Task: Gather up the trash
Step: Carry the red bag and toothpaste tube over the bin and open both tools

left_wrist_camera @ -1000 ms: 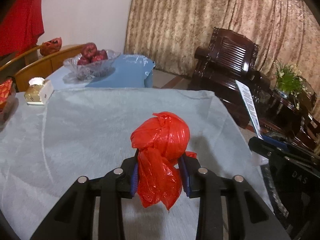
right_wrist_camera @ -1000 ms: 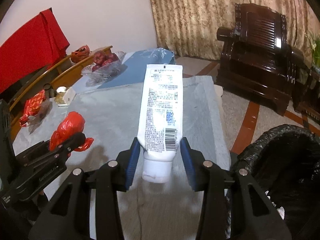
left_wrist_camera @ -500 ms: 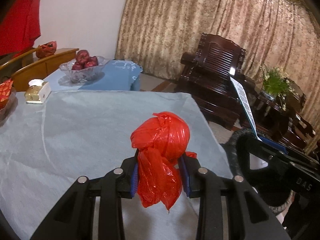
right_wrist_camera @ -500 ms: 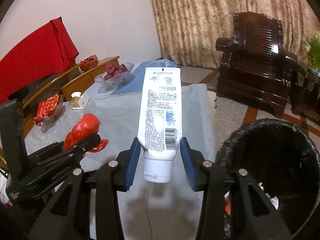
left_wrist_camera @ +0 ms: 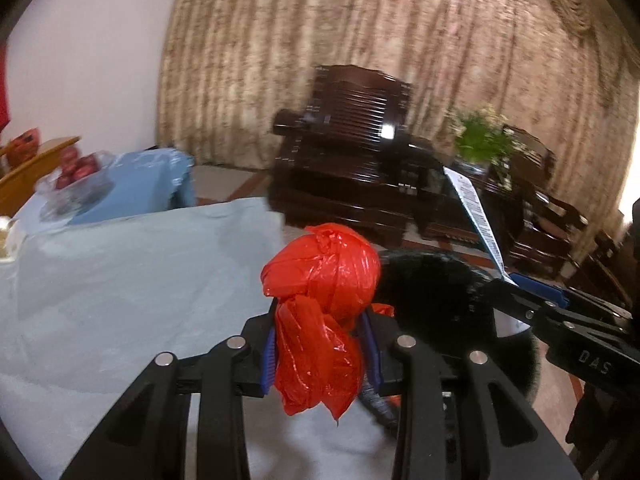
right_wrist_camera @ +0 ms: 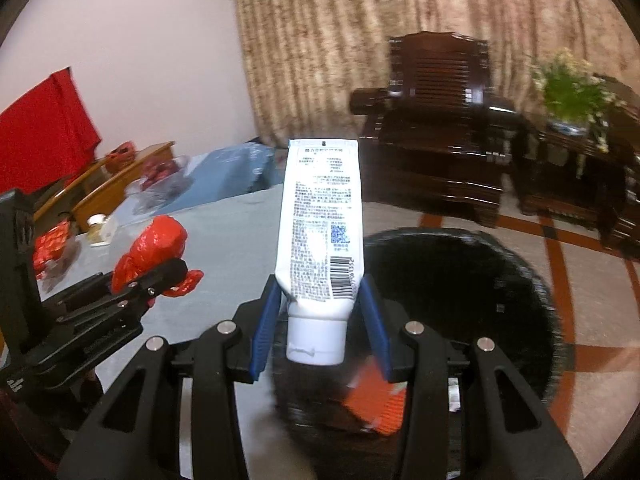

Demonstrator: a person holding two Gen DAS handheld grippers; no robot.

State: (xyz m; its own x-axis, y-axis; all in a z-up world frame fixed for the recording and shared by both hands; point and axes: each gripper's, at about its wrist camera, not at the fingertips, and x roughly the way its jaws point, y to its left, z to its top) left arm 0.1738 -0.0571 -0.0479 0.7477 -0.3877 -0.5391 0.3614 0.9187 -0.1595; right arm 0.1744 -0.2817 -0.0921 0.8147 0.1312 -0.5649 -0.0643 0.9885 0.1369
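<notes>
My left gripper [left_wrist_camera: 320,350] is shut on a knotted red plastic bag [left_wrist_camera: 320,300], held above the right edge of the table with the pale blue cloth [left_wrist_camera: 120,280]. My right gripper [right_wrist_camera: 320,328] is shut on a white printed tube [right_wrist_camera: 320,232], cap toward the camera, hanging over the near rim of a round bin lined with a black bag [right_wrist_camera: 460,300]. Some orange and white trash lies inside the bin. In the right wrist view the left gripper [right_wrist_camera: 160,276] and its red bag [right_wrist_camera: 154,244] show at the left. The left wrist view shows the right gripper [left_wrist_camera: 532,296] with the tube [left_wrist_camera: 476,216].
A dark wooden armchair [right_wrist_camera: 436,140] and a side table with a green plant [right_wrist_camera: 572,88] stand beyond the bin, before a patterned curtain. A glass bowl of red fruit [left_wrist_camera: 72,184], a small box and red packets [right_wrist_camera: 52,244] lie at the table's far left.
Both grippers swung right, from over the table toward the bin, each keeping its grip. The bin now fills the lower right of the right wrist view, with the tube over its rim.
</notes>
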